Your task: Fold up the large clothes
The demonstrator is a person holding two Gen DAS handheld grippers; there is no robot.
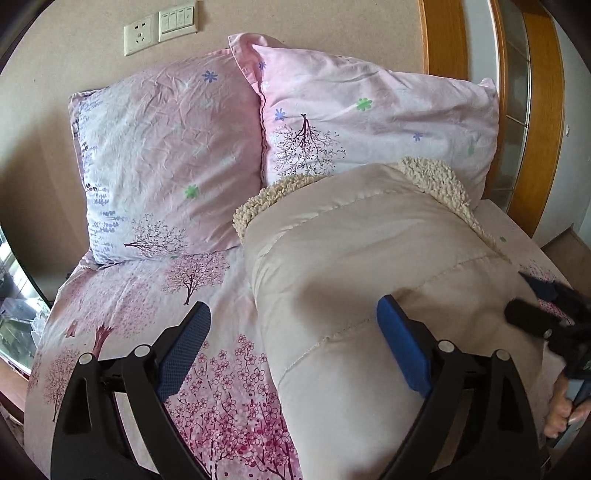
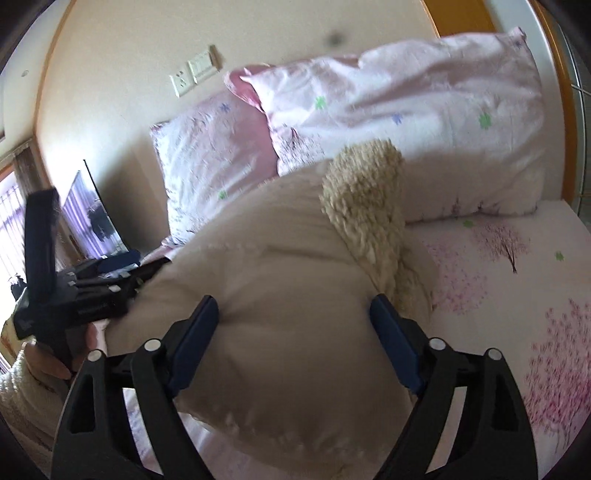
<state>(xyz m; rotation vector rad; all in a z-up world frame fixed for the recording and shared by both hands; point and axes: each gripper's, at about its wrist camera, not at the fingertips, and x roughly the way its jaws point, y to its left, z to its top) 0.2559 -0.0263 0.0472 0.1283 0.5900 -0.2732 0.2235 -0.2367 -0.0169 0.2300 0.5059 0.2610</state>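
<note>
A beige quilted coat with a cream fleece lining lies folded in a bulky bundle on the bed, below the pillows. My left gripper is open, its right pad over the coat's near left part and its left pad over the bedsheet. My right gripper is open, its two blue pads on either side of the coat's near bulge. The fleece lining sticks up beyond it. Each gripper shows at the edge of the other's view.
The bed has a pink cherry-blossom sheet. Two pink pillows lean against the wall. Wall socket and switches are above. A wooden door frame is at right. A dark screen stands at left.
</note>
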